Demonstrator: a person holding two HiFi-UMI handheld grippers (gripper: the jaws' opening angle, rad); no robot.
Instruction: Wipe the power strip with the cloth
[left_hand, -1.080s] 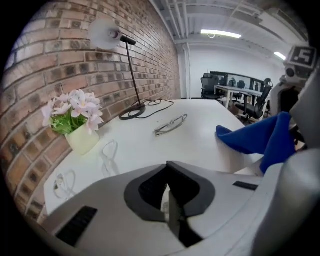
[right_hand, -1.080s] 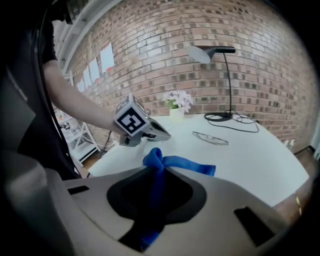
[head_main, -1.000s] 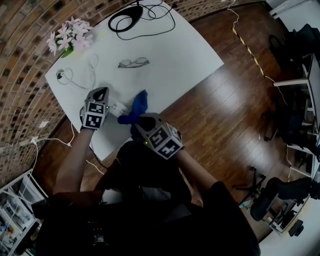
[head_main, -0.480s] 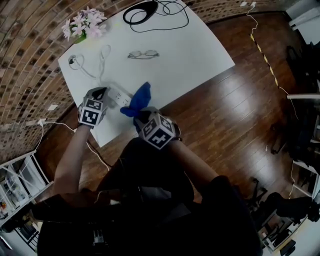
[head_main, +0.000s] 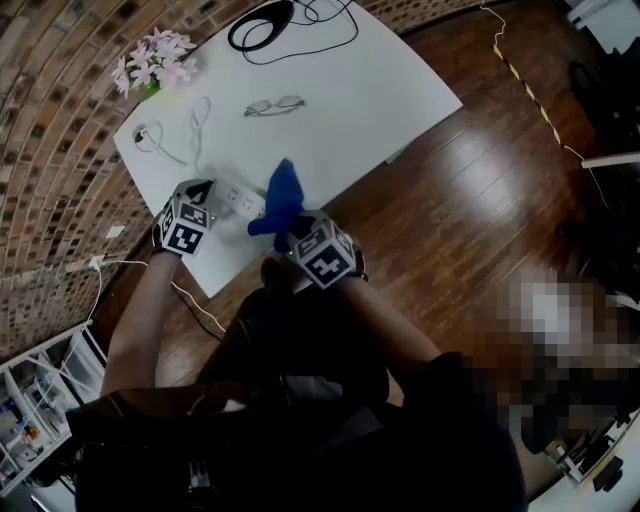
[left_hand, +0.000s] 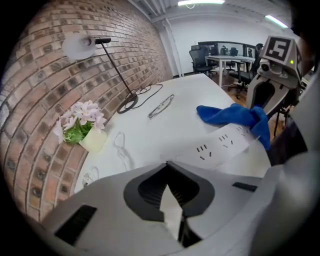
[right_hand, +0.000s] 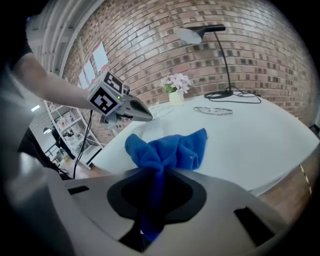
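**Gripping a crumpled blue cloth (head_main: 281, 194) over a long white plastic power strip (head_main: 238, 202)**

The blue cloth is pinched in the right claw (right_hand: 151, 196), whose jaws are closed on a gathered fold of it. The rest of the fabric is spread forward from the claw. It is draped across the end of the white power strip nearest that claw, and the sockets further along are left uncovered.

The strip is laid flat near the front edge of the white surface (head_main: 370, 105). The left claw (left_hand: 169, 190) is set at the strip's other end with its jaws drawn almost fully together. A narrow white sliver is seen between the jaws. Whether it is part of the strip or its cord cannot be told.

A pair of wire-rimmed glasses (head_main: 272, 104) is laid further back on the surface. A bunch of pink flowers (head_main: 150, 62) is placed at the corner beside the brick wall (head_main: 60, 110).
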